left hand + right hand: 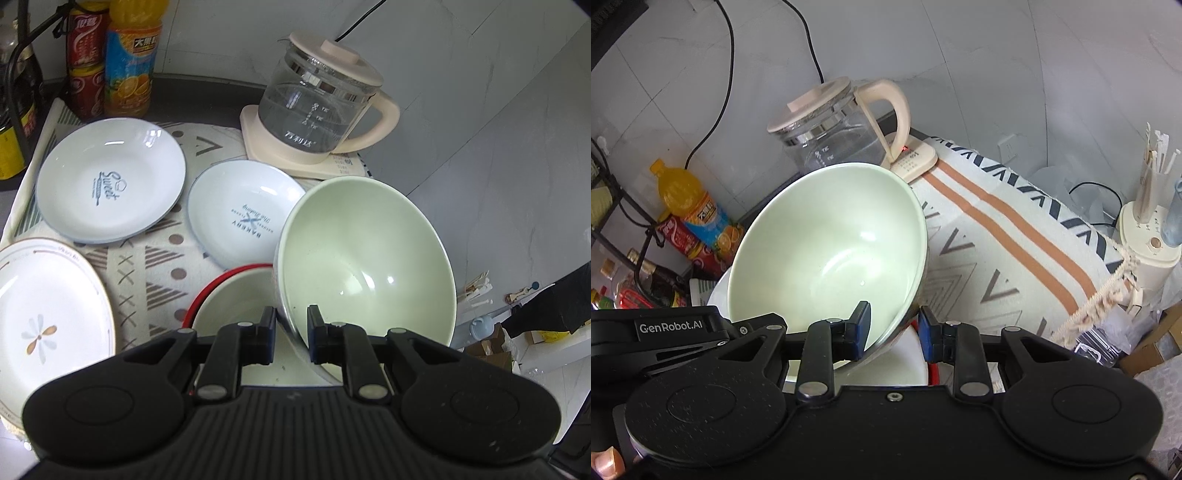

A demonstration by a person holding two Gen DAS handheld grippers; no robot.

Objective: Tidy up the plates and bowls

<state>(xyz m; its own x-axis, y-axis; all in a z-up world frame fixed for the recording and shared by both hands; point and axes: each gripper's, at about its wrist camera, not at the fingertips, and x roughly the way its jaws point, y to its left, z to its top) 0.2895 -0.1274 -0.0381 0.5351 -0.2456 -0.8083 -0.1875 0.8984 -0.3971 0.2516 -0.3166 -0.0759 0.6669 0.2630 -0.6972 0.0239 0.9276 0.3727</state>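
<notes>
A large pale green bowl [365,258] hangs tilted over the patterned mat. My left gripper [291,325] is shut on the near part of its rim, one pad inside and one outside. In the right wrist view the same green bowl [827,243] leans left, and my right gripper [892,326] is shut on its lower rim. The left gripper's black body [676,326] shows beside it. Under the green bowl sits a white bowl with a red rim [236,295], partly hidden. Two pale blue plates [110,184] [240,218] and a white flower plate [48,314] lie on the mat.
A glass kettle [321,107] on a cream base stands at the back, close behind the green bowl. Drink bottles and cans [129,62] crowd the back left corner. A striped cloth [1015,251] covers the counter to the right, with a cream utensil holder [1145,236] past its edge.
</notes>
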